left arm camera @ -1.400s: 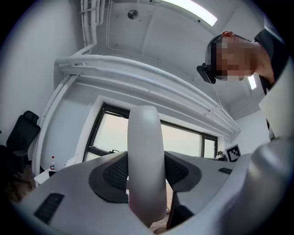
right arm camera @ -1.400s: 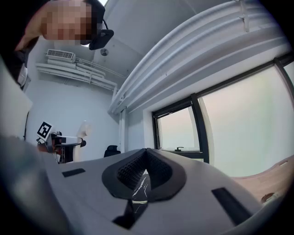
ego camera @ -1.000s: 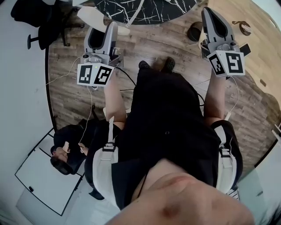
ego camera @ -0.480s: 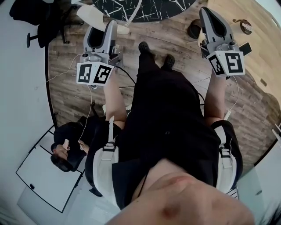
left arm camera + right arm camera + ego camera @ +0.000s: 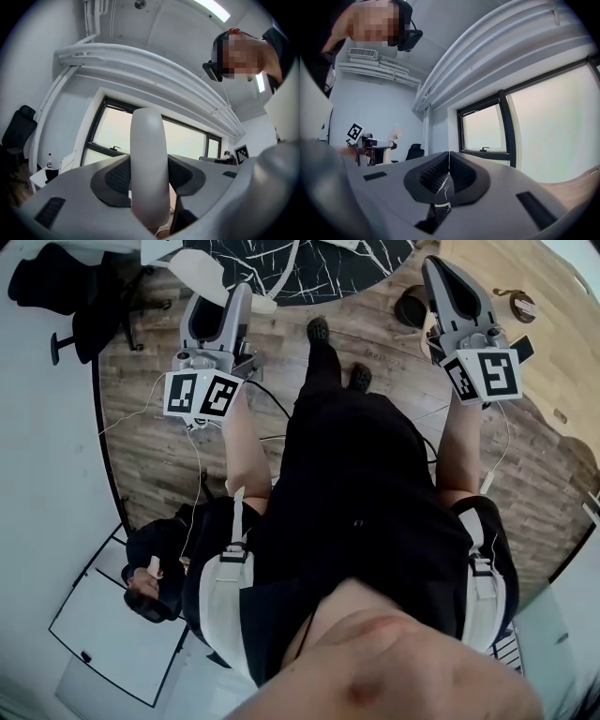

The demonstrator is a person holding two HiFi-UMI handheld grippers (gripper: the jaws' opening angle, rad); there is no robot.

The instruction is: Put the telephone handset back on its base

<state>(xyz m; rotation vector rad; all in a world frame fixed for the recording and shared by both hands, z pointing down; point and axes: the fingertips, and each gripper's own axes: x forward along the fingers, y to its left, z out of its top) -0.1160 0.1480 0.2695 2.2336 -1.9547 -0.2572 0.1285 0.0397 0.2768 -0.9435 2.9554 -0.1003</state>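
Note:
A white telephone handset (image 5: 148,140) stands upright between the dark pads of my left gripper (image 5: 149,178), which is shut on it. In the head view the left gripper (image 5: 223,307) is held out over the wooden floor, and the handset's white end (image 5: 208,274) sticks out past its jaws near the black marble table (image 5: 300,261). My right gripper (image 5: 444,277) is raised on the other side. Its pads (image 5: 440,172) meet with nothing between them. No telephone base shows in any view.
A person's black-clad body and feet (image 5: 319,332) fill the middle of the head view. Another person (image 5: 150,577) sits at a white desk (image 5: 103,638) at lower left. A black office chair (image 5: 56,287) stands at top left. Cables (image 5: 192,456) trail over the floor.
The person has stepped toward the black table, one foot now further forward. Both grippers have drifted slightly up the frame. The left gripper still holds the handset.

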